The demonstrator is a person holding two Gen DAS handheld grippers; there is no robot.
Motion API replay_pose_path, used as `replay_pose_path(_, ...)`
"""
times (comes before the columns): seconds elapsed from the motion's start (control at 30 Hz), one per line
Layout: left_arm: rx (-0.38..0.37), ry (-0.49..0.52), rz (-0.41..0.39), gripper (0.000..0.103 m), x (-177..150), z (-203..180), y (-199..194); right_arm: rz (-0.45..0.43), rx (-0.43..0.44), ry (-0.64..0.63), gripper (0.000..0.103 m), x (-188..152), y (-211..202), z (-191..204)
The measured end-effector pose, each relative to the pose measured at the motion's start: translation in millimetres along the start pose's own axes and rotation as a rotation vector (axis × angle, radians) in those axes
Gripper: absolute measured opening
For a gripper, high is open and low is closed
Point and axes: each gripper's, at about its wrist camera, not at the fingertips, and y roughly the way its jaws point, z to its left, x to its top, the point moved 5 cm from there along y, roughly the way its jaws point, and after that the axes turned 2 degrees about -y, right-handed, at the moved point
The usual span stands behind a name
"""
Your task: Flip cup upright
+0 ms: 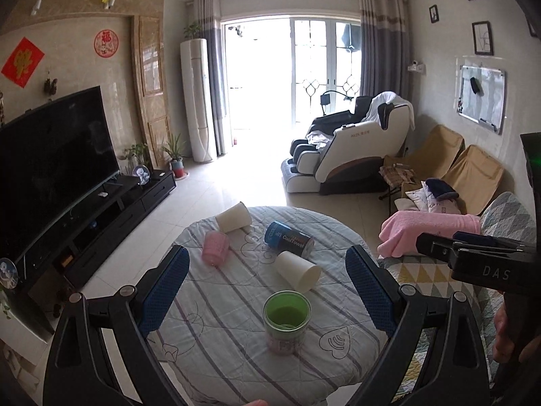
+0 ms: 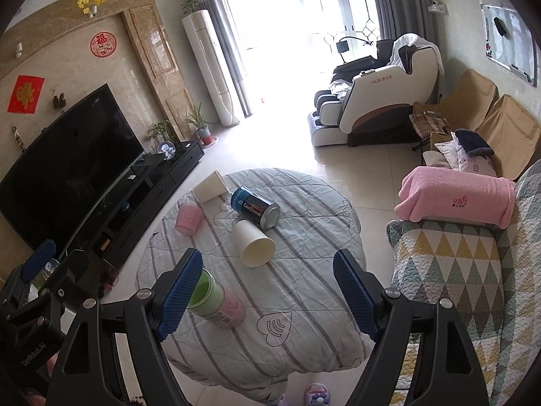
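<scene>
On the round table (image 1: 236,355), covered in a striped grey cloth, five containers are spread out. The green cup (image 1: 286,318), green inside with a pinkish printed wall, stands upright near the front, mouth up, its long axis vertical. Beyond it a white cup (image 1: 299,270) lies on its side, its open mouth toward the near right, just beside a blue can (image 1: 289,238) that also lies flat. Farther back a second white cup (image 1: 233,218) lies tipped at the far edge, and a pink cup (image 1: 215,248) lies on its side nearby. The left gripper (image 1: 267,291) is spread wide and holds nothing; the right gripper (image 2: 267,299) is likewise wide apart and empty, its left pad (image 2: 181,297) in front of the green cup.
</scene>
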Motion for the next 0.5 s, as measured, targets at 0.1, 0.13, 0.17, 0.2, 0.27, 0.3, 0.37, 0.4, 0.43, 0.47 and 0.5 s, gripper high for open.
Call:
replay_pose_path(0.1,-0.001,0.004,-0.001,0.095,0.6,-2.5,1.1,-0.014,-0.003,-0.007,0.081,0.8,-2.8,0.6)
replay_pose_path(0.13,0.0,0.003,-0.001,0.095,0.6,-2.7,0.8,-0.016,-0.004,-0.009,0.081,0.6,-3.3,0.8)
replay_pose_path(0.17,0.001,0.002,-0.002,0.095,0.7,-2.8,0.7,-0.014,-0.006,-0.01,0.081,0.7,-3.3,0.5)
replay_pose_path(0.2,0.002,0.002,-0.004,0.095,0.9,-3.3,0.5,-0.011,-0.006,-0.01,0.081,0.6,-2.7,0.1)
replay_pose_path(0.27,0.002,0.003,-0.006,0.095,0.7,-4.7,0.6,-0.006,-0.007,-0.007,0.081,0.4,-1.8,-1.3)
replay_pose_path(0.3,0.003,0.004,-0.005,0.095,0.6,-4.5,0.6,-0.005,-0.008,-0.006,0.081,0.9,-2.0,-1.3)
replay_pose_path(0.37,0.001,0.004,-0.004,0.095,0.3,-4.7,0.7,-0.005,-0.013,-0.009,0.081,1.6,-2.2,-2.2)
replay_pose_path(0.4,0.0,0.003,-0.003,0.095,0.5,-4.9,0.9,-0.005,-0.015,-0.011,0.081,1.8,-2.1,-2.3)
replay_pose_path(0.43,0.0,0.003,-0.003,0.095,0.7,-5.0,0.7,-0.003,-0.015,-0.013,0.081,1.9,-1.7,-2.1)
replay_pose_path(0.47,0.002,0.003,-0.005,0.095,0.7,-5.0,0.8,-0.001,-0.016,-0.016,0.081,2.3,-2.0,-2.1)
replay_pose_path(0.5,0.003,0.002,-0.005,0.095,0.7,-5.2,0.8,-0.001,-0.017,-0.018,0.081,2.4,-2.0,-1.9)
